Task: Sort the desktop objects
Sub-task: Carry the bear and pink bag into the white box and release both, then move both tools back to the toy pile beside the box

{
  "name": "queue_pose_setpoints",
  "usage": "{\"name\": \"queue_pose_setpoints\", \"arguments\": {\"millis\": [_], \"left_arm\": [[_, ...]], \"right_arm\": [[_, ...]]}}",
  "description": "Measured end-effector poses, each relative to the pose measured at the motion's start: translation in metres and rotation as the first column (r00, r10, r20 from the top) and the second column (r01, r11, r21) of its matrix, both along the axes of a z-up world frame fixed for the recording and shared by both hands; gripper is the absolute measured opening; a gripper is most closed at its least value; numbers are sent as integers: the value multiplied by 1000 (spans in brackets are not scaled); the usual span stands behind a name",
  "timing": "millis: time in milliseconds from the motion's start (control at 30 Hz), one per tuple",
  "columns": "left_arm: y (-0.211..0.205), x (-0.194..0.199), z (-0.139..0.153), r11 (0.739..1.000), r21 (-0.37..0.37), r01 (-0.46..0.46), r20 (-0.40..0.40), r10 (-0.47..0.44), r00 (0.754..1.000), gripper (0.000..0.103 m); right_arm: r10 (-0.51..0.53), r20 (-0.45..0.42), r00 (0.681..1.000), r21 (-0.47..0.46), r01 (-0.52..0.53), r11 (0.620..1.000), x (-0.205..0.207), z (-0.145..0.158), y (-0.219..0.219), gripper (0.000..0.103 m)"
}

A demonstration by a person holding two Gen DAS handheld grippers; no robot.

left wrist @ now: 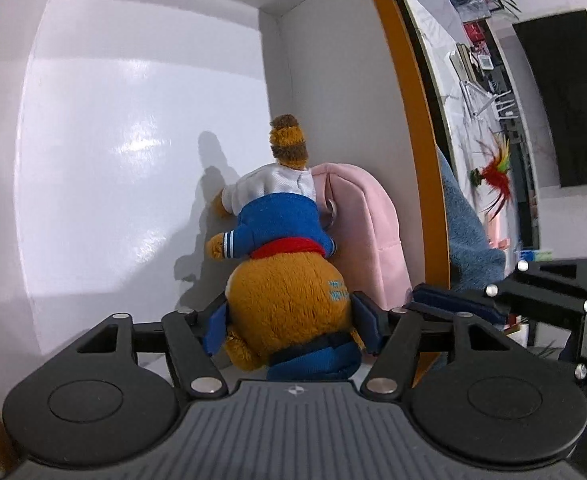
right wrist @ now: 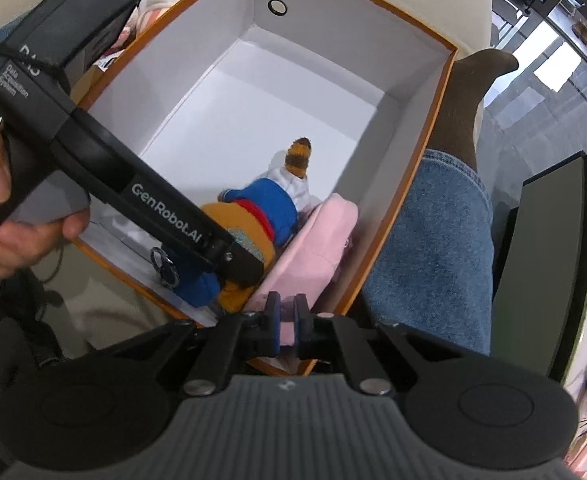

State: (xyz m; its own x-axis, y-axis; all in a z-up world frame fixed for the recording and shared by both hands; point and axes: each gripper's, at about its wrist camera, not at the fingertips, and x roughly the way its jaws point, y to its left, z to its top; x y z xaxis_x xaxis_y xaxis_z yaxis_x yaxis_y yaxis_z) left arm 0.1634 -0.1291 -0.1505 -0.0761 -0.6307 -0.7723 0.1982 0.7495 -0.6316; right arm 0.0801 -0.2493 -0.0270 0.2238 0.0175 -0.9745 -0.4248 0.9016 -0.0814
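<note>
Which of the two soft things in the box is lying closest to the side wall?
The pink pouch is. It leans against the white wall of the orange box, while the brown plush bear in blue clothes lies beside it, farther towards the middle.

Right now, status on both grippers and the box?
Left gripper around plush bear inside orange box. Right gripper shut on pink pouch. Pouch beside bear, nothing blocking.

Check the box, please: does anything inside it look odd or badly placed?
The plush toy lies head down toward the camera in the box, leaning on the pink pouch by the side wall. The left gripper straddles its head. Nothing looks spilled or damaged.
</note>
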Motion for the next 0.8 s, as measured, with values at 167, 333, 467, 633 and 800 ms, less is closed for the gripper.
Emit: {"name": "queue_pose_setpoints", "arguments": {"millis": [167, 333, 467, 633, 800], "left_arm": [[-2, -8, 11, 998, 48, 28, 29, -29, 999, 84], [3, -16, 32, 996, 82, 22, 91, -30, 995, 85], [-2, -20, 48, 992, 122, 28, 153, -47, 987, 70], [-7, -17, 41, 985, 172, 29, 128, -51, 990, 38], [-16, -17, 29, 983, 177, 47, 106, -66, 992, 38]], "right_arm": [[-9, -3, 1000, -5, 9, 1000, -1, -5, -2, 10], [-6, 1, 1000, -5, 6, 1000, -5, -6, -2, 10], [-8, 4, 1000, 0, 8, 1000, -6, -5, -3, 10], [-2, 11, 1000, -4, 2, 1000, -5, -6, -3, 10], [4, 18, 1000, 0, -4, 1000, -4, -4, -2, 10]]}}
